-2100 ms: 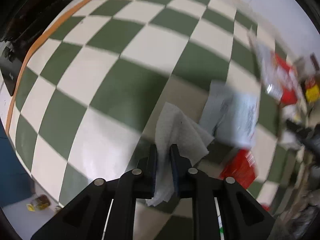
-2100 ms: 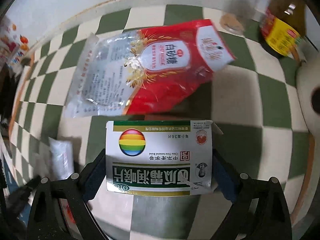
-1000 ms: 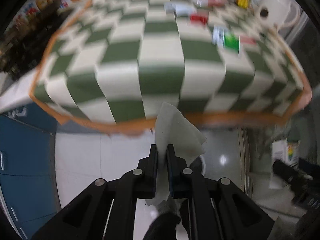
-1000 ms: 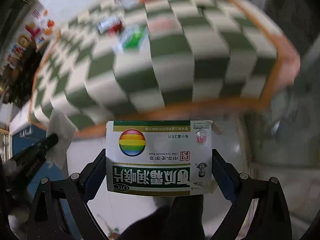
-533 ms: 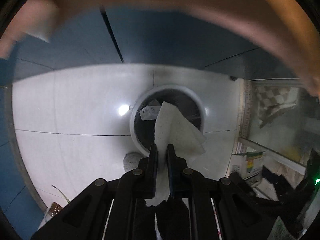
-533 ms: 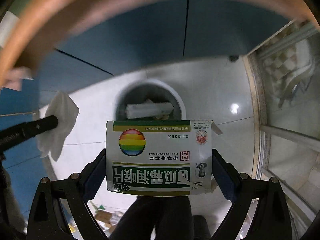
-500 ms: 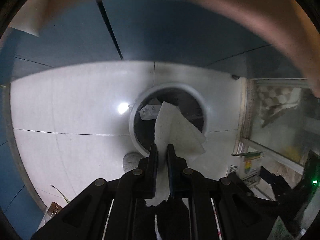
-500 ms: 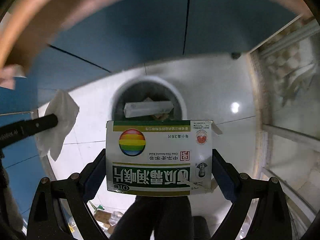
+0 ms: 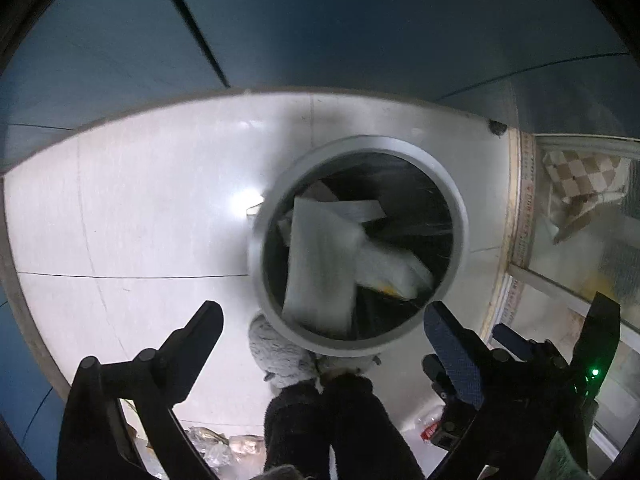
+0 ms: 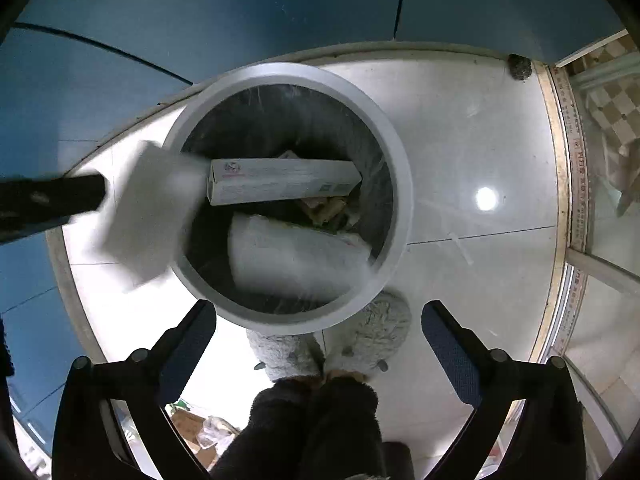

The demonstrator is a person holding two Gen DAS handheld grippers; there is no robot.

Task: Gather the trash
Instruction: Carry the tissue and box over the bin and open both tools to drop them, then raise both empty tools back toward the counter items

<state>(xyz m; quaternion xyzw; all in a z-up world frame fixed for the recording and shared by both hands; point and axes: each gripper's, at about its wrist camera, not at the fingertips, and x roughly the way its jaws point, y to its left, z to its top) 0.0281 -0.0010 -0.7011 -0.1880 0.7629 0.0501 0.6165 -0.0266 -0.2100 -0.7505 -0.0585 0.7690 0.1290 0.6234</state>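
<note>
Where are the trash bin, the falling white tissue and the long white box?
trash bin (image 10: 396, 152), right wrist view, grey rim.
white tissue (image 9: 320, 264), left wrist view, its middle.
long white box (image 10: 280, 186), right wrist view, its side.

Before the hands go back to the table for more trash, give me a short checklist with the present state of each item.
1. Left gripper empty: ok, jaws opening, nothing between them.
2. Right gripper empty: ok, jaws opening, nothing between them.
3. Tissue falling into the bin: cannot tell; in the left view it is blurred over the opening, in the right view it overlaps the rim.
4. Box in the bin: ok, blurred white shape inside the opening.
5. Bin has room: ok, a long carton and scraps lie well below the rim.
6. Feet clear of the bin: not ok, slippers sit right against its base.
</note>
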